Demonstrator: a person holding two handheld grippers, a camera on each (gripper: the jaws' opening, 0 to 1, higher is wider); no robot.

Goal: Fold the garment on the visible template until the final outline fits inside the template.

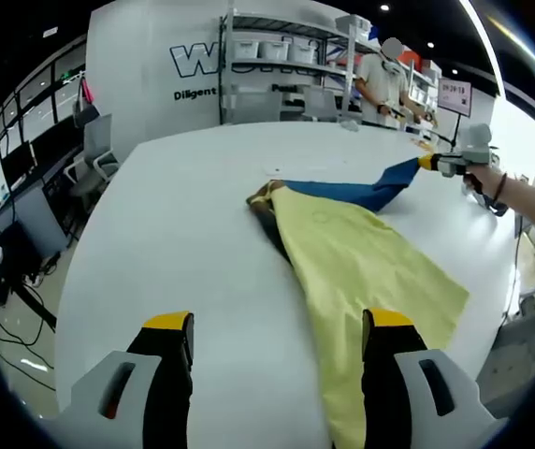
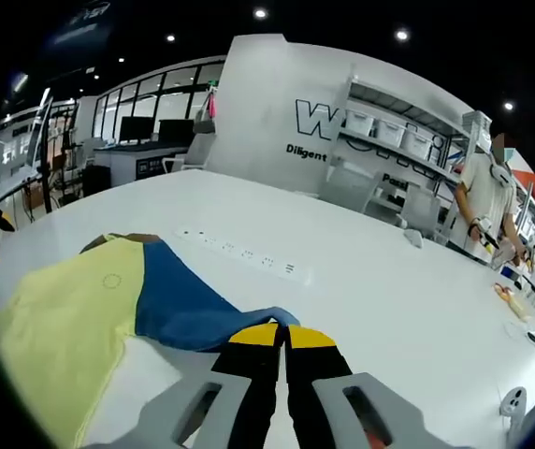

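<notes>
garment (image 1: 361, 253) flat on surface (image 1: 183, 234) | right tongs (image 2: 281, 335) pinching its blue sleeve (image 2: 188, 313) | left tongs (image 1: 281, 323) spread, beside garment

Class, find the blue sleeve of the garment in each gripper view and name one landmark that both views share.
Left gripper view: the blue sleeve runs right of centre, from the yellow body to the right gripper, which pinches its end.
Right gripper view: the sleeve lies lower centre, its tip caught in the right gripper.
Shared landmark: the white wall lettering.
</notes>
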